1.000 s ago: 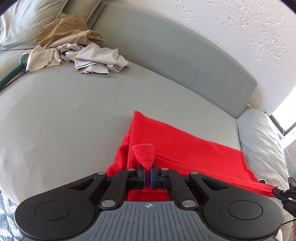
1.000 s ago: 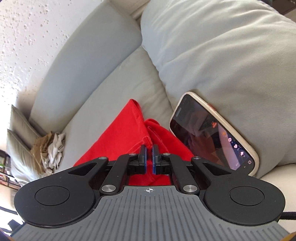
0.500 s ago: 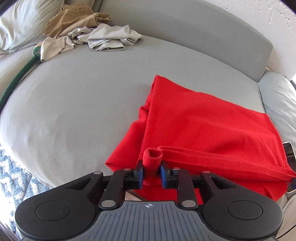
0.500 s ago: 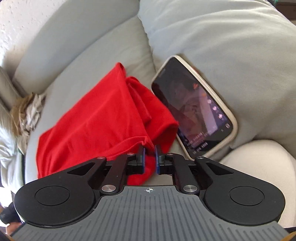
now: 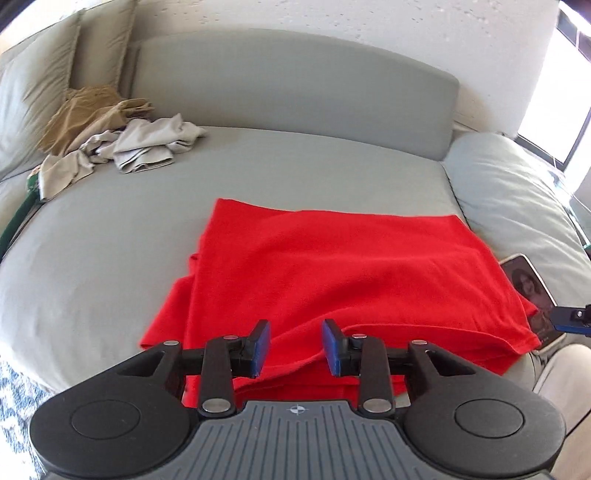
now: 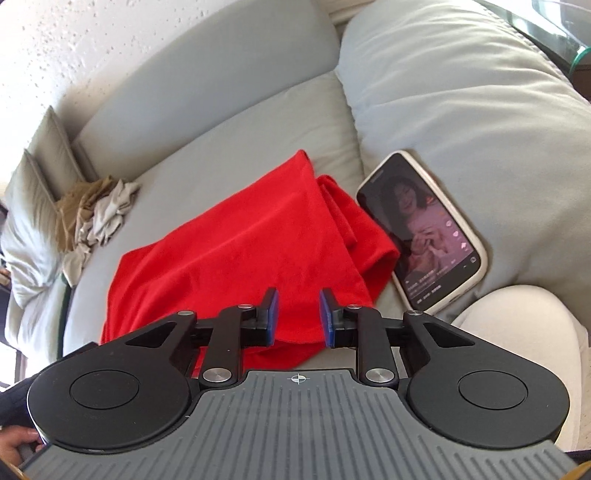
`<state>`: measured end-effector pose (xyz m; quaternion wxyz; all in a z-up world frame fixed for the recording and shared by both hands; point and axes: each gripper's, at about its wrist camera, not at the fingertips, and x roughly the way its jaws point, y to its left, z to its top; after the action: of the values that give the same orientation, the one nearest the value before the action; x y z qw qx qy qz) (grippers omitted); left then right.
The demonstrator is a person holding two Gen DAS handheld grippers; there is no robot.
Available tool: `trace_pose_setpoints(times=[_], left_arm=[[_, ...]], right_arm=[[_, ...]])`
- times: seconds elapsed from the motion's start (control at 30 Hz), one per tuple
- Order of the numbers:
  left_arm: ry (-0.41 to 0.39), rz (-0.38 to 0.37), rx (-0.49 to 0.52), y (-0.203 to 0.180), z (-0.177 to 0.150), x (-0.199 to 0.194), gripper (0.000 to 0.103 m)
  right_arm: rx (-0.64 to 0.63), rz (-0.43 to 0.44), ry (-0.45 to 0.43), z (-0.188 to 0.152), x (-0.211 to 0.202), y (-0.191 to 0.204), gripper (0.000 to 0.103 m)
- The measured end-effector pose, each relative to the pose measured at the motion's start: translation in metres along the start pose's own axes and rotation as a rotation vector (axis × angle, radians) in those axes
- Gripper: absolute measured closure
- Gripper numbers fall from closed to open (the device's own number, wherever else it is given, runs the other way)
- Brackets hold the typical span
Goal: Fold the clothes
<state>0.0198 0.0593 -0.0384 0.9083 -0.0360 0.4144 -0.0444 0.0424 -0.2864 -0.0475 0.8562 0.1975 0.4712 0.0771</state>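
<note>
Change, left gripper (image 5: pixel 294 347): a tuft of red cloth was pinched between the blue pads one second earlier; the pads are now seen spread, with nothing between them, the jaws closing slightly.
Change, right gripper (image 6: pixel 298 317): formerly pressed together on the cloth edge; now parted and opening, with no cloth clamped.
Change, red garment (image 5: pixel 332 280): formerly bunched and lifted at its near edge; now laid flat in a folded rectangle on the seat.
Garment position: placed on the right half of the sofa seat (image 5: pixel 110 236), its right edge just beside the phone (image 6: pixel 424 229).
Hidden or cut off: the garment's near edge is covered by both gripper bodies; the far right corner of the phone is cut by the other gripper's blue tip in the left view.
Hard to make out: the pile of beige and tan clothes (image 5: pixel 110 136) is crumpled, so separate items cannot be counted; a green object at the left edge is unidentifiable.
Person: a fingertip (image 6: pixel 14 446) is shown at the lower left corner.
Surface: grey upholstered seat, smooth, with a grey backrest (image 5: pixel 295 85).
Room: a white textured wall (image 5: pixel 369 22) is seen behind; a large pale cushion (image 6: pixel 480 92) supports the phone; a bright window is visible at the right.
</note>
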Motion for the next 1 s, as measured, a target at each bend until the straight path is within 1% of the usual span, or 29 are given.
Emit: trace_pose_setpoints(times=[0.03, 0.13, 0.17, 0.23, 0.27, 0.3, 0.33, 0.37, 0.4, 0.43, 0.47, 0.5, 0.53, 0.63, 0.73, 0.83, 0.93, 1.0], left_arm=[[-0.001, -0.016, 0.021, -0.006, 0.000, 0.008, 0.071], [-0.010, -0.032, 0.062, -0.019, 0.002, 0.028, 0.071], [-0.008, -0.035, 0.075, -0.023, 0.002, 0.035, 0.071], [0.008, -0.061, 0.099, -0.026, -0.001, 0.045, 0.071], [0.033, -0.072, 0.115, -0.027, -0.004, 0.049, 0.072], [0.073, -0.086, 0.137, -0.029, -0.008, 0.052, 0.075], [0.112, -0.091, 0.174, -0.030, -0.014, 0.052, 0.075], [0.149, -0.094, 0.213, -0.032, -0.021, 0.050, 0.074], [0.156, -0.091, 0.262, -0.033, -0.026, 0.043, 0.075], [0.188, -0.104, 0.291, -0.031, -0.031, 0.035, 0.076], [0.225, -0.121, 0.317, -0.029, -0.036, 0.026, 0.076], [0.247, -0.145, 0.314, -0.025, -0.040, 0.019, 0.075], [0.245, -0.147, 0.296, -0.020, -0.043, 0.013, 0.073], [0.231, -0.146, 0.240, -0.006, -0.049, -0.004, 0.070], [0.177, -0.110, 0.133, 0.008, -0.045, -0.013, 0.068], [0.127, -0.075, 0.037, 0.015, -0.037, -0.014, 0.067], [0.090, -0.029, -0.020, 0.019, -0.033, -0.015, 0.065], [0.077, -0.027, -0.045, 0.023, -0.033, -0.016, 0.064]], right_arm=[[-0.017, 0.006, 0.008, -0.001, 0.003, 0.003, 0.076], [-0.055, 0.031, 0.015, 0.000, 0.019, 0.011, 0.076], [-0.064, 0.028, 0.011, 0.002, 0.026, 0.013, 0.076], [-0.088, 0.018, 0.030, 0.001, 0.044, 0.016, 0.076], [-0.100, 0.013, 0.040, 0.000, 0.053, 0.017, 0.076], [-0.113, 0.007, 0.050, 0.000, 0.062, 0.019, 0.076], [-0.123, -0.001, 0.085, -0.004, 0.069, 0.020, 0.076], [-0.143, -0.001, 0.106, -0.010, 0.069, 0.022, 0.076], [-0.165, 0.000, 0.124, -0.017, 0.067, 0.023, 0.075], [-0.187, 0.001, 0.143, -0.023, 0.066, 0.024, 0.073], [-0.227, -0.003, 0.170, -0.029, 0.061, 0.027, 0.069], [-0.254, -0.012, 0.202, -0.034, 0.055, 0.028, 0.062], [-0.260, -0.017, 0.230, -0.039, 0.049, 0.027, 0.060], [-0.223, 0.001, 0.244, -0.053, 0.034, 0.019, 0.059], [-0.178, 0.013, 0.228, -0.059, 0.026, 0.014, 0.059], [-0.189, 0.029, 0.208, -0.061, 0.022, 0.017, 0.059], [-0.222, 0.038, 0.172, -0.060, 0.017, 0.024, 0.059], [-0.235, 0.041, 0.153, -0.059, 0.014, 0.027, 0.060]])
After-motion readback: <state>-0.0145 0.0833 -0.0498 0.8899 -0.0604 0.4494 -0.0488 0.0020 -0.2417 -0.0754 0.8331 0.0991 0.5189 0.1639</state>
